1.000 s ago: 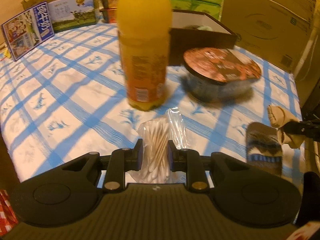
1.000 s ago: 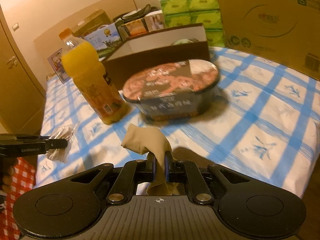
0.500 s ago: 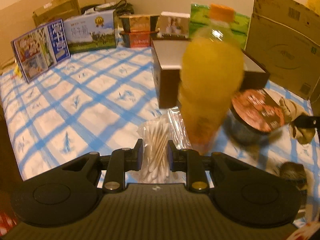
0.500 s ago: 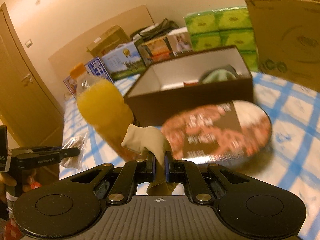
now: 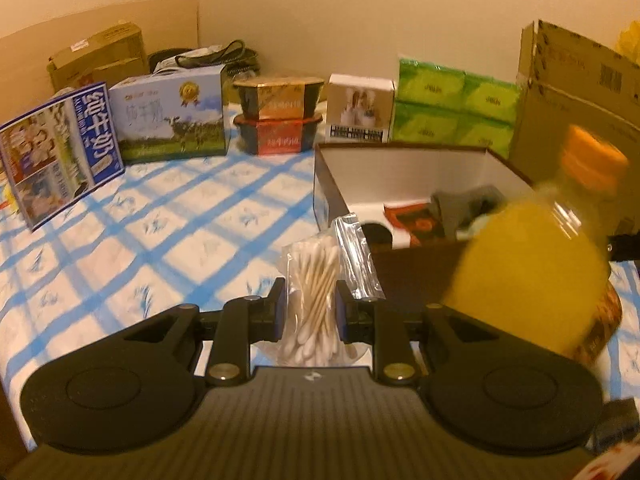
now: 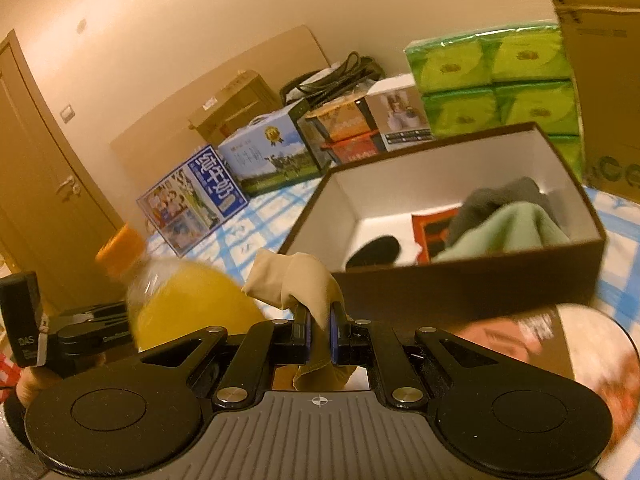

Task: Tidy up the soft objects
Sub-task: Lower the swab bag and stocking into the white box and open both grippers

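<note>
Carrying 2 soft items toward the open brown box (image 6: 472, 280) on the blue-checked tablecloth (image 5: 160, 232).

The left gripper (image 5: 310, 304) is closed narrowly on a clear bag of cotton swabs (image 5: 314, 280), its pads pressing the bag's sides, held just in front of the box's near-left corner. The right gripper (image 6: 319, 330) is pinched almost fully shut on a beige cloth (image 6: 300, 280), which bunches above the jaws just short of the box's near wall. Inside the box lie a grey and pale-green cloth (image 6: 504, 220). An orange juice bottle (image 5: 532, 272) stands blurred between the 2 grippers, beside a lidded bowl (image 6: 580, 360).
</note>
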### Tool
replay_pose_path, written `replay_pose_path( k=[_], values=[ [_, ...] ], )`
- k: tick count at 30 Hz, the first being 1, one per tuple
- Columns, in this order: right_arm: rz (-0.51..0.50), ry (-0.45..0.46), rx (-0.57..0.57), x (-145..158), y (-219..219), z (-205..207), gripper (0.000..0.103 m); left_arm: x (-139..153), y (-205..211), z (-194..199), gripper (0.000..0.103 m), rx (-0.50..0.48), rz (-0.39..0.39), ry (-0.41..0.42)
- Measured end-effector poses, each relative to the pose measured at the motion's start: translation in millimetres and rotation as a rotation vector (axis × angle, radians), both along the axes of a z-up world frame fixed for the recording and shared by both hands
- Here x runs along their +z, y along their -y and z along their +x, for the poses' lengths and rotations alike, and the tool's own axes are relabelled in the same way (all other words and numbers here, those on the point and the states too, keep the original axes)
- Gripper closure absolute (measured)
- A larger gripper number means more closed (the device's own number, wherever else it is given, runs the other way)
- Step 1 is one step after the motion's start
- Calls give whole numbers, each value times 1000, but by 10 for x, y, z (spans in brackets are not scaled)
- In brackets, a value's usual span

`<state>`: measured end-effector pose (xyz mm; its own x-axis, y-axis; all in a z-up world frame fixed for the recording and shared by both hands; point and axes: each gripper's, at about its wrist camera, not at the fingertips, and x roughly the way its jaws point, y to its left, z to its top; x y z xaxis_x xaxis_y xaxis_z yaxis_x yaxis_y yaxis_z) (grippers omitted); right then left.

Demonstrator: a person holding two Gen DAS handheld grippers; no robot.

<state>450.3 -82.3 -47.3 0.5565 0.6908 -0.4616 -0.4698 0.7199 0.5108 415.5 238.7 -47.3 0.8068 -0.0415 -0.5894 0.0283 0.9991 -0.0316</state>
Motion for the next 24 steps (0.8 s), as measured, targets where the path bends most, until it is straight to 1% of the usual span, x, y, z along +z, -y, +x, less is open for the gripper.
replay_pose_path(
  k=[5, 9, 12, 15, 21, 24],
  values=[
    [-9, -1, -2, -8, -130, 370, 94, 58, -64, 408, 82, -36, -26, 11],
    [-47, -3, -10, -53, -216, 663, 94, 116, 10, 723, 82, -92, -42, 17],
    [-63, -12, -15, -94, -246, 879, 94, 127, 122, 947, 82, -136, -40, 12],
    [-72, -25, -18, -136, -262, 1055, 94, 82, 230, 1174, 82, -171, -55, -12],
    [-133, -47, -30, -257, -281, 1324, 94, -71, 425, 1534, 81, -242, -66, -80],
    [-145, -58, -41, -300, -268, 1420, 94, -174, 473, 1664, 81, -247, -59, -123]
  ],
)
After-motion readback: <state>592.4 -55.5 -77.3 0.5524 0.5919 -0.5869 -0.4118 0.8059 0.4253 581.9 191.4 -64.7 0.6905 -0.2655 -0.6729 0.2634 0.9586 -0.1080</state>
